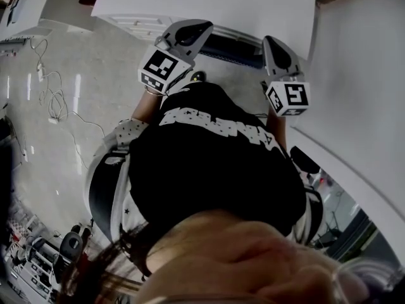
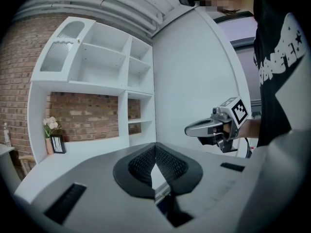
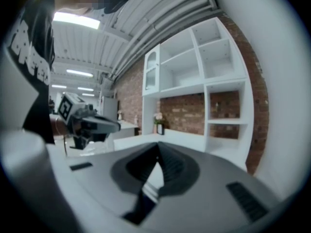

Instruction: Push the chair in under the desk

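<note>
The left gripper (image 2: 155, 145) and right gripper (image 3: 158, 145) are both closed on nothing, side by side before the person's black shirt (image 1: 209, 163). Just past their tips, between them, a dark strip (image 1: 231, 48) lies under the white tabletop (image 1: 221, 2) edge; whether it is the chair is unclear. Beyond stands a white shelf unit (image 2: 107, 67).

A white shelving unit (image 2: 104, 69) stands against a red brick wall (image 2: 87, 115), with flowers (image 2: 50, 125) and a small framed picture (image 2: 57, 143) at its counter's left end. Strip lights (image 3: 77, 17) glow on the ribbed ceiling (image 3: 146, 18). White cables (image 1: 54, 100) trail across the pale, glossy floor (image 1: 95, 62).
</note>
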`<state>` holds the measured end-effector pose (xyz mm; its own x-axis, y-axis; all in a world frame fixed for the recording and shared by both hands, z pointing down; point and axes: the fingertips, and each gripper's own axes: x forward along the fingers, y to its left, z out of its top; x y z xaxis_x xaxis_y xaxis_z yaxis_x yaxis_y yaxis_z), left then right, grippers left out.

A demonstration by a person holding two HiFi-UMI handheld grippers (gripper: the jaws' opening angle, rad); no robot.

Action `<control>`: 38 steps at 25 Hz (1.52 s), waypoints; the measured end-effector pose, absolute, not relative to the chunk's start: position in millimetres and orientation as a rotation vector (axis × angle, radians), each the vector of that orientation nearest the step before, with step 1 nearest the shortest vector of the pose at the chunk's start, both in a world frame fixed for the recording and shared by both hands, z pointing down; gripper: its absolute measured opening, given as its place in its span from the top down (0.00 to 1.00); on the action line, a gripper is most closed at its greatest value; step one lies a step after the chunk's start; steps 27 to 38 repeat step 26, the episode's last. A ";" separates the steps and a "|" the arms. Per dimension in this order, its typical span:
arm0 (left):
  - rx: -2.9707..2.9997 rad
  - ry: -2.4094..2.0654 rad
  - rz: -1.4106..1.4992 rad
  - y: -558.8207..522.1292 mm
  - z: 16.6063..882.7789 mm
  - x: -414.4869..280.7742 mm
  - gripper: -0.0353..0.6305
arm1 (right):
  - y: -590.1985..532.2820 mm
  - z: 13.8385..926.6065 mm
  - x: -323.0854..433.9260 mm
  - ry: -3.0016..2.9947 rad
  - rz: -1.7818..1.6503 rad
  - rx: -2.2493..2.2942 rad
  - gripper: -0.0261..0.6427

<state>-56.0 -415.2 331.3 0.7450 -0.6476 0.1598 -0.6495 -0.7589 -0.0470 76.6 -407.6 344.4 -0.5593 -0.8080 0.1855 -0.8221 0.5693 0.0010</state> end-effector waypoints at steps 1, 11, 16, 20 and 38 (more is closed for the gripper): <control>2.923 -1.087 0.262 -414.6 332.3 -55.4 0.89 | -406.8 344.5 76.6 -2.632 0.130 1.382 0.92; 2.932 -1.105 0.271 -411.9 332.1 -55.3 0.89 | -403.4 342.3 74.5 -2.644 0.136 1.389 0.92; 2.928 -1.121 0.276 -413.2 334.2 -58.7 0.89 | -403.9 343.5 70.8 -2.642 0.128 1.374 0.92; 2.922 -1.126 0.275 -415.4 334.9 -64.3 0.89 | -406.1 343.0 65.6 -2.647 0.130 1.371 0.92; 2.921 -1.121 0.281 -412.5 337.1 -65.7 0.89 | -403.0 346.0 63.3 -2.641 0.135 1.366 0.92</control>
